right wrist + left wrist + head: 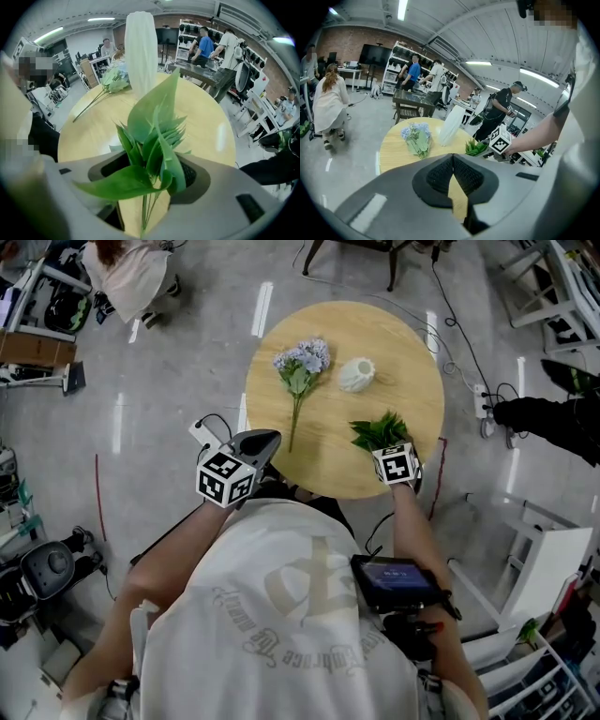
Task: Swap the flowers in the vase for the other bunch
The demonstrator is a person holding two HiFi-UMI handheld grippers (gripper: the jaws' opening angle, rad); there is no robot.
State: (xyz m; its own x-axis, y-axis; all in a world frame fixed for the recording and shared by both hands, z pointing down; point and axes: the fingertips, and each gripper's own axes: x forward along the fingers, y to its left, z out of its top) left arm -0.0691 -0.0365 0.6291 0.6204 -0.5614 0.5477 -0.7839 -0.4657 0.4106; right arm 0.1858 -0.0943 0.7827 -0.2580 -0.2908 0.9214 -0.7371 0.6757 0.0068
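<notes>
On the round wooden table stands a white vase with nothing in its mouth as seen from above. A bunch of pale blue flowers lies flat to its left, stem toward me. The green leafy bunch is at the near right edge. My right gripper points steeply down over that bunch. In the right gripper view the thin stems run between the wide jaws with gaps on both sides, and the vase rises behind the leaves. My left gripper hovers shut and empty at the near left edge.
A dark chair stands beyond the table. Cables and a power strip lie on the floor to the right, with white shelving at the near right. Several people work farther off in the room.
</notes>
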